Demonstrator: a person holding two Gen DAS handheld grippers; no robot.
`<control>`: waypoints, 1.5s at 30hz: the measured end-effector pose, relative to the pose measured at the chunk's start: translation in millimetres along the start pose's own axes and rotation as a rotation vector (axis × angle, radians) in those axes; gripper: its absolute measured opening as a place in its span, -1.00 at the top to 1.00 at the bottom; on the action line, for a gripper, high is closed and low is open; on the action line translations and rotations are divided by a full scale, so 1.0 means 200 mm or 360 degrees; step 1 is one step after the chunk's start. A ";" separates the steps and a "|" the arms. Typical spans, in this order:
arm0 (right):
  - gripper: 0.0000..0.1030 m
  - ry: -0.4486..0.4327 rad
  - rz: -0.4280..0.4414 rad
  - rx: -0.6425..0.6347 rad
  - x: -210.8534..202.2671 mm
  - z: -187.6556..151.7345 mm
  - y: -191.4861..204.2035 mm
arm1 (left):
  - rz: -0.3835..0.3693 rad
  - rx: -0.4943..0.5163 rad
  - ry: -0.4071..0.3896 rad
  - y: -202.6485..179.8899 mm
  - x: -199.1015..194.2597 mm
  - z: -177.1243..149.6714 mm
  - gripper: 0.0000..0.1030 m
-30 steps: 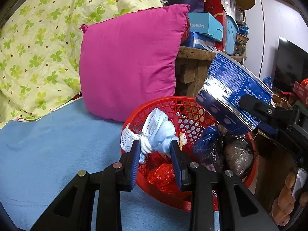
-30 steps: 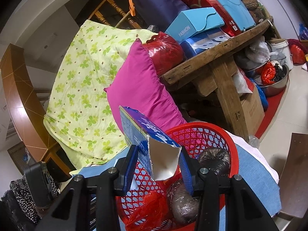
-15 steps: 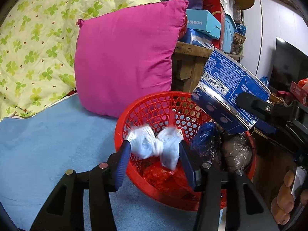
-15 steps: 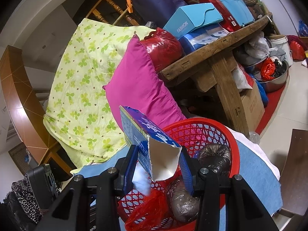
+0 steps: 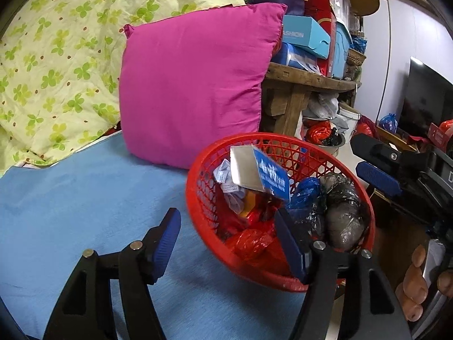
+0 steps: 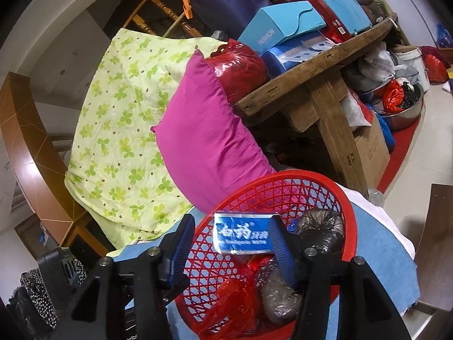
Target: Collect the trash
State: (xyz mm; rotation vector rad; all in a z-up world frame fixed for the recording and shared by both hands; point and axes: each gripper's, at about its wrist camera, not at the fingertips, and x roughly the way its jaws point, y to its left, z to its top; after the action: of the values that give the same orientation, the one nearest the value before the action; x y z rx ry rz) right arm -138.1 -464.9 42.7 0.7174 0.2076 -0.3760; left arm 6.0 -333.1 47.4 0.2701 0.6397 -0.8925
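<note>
Opening, both tools — left (image 5: pixel 226 226), right (image 6: pixel 232 243) — grip nothing; box (image 5: pixel 259 174) seemingly inside basket (image 5: pixel 198 198).

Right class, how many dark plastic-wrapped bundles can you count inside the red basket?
2. One dark bundle lies against the far rim of the red basket, beside the blue carton. The other bundle sits nearer the camera, by the red wrapper. More may be buried underneath.

The red mesh basket (image 5: pixel 203 170) sits on the blue cover, pretty stuffed. A blue toothpaste box (image 5: pixel 259 174) lies tilted on top, silvery end flap open, next to a crumpled white mask (image 5: pixel 226 178), with dark tied-up bags (image 5: pixel 342 209) alongside.
</note>
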 end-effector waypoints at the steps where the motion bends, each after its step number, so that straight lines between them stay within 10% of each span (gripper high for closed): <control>1: -0.14 0.0002 0.0003 -0.0001 0.00 0.00 0.01 | 0.0010 0.0002 0.0003 0.00 -0.01 0.00 -0.39; 24: -0.25 -0.0001 -0.0065 -0.0173 0.05 -0.10 0.23 | 0.0280 0.0097 -0.0154 0.14 -0.34 0.00 -0.85; 45: -0.34 -0.0147 -0.0230 -0.0474 0.03 -0.22 0.45 | 0.0379 0.0051 -0.0269 0.28 -0.58 0.01 -0.87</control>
State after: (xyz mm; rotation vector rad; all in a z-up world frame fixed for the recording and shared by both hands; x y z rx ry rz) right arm -98.5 -374.5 61.9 0.3915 0.2233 -0.5031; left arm -2.6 -225.9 117.9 0.2897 0.4267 -0.6886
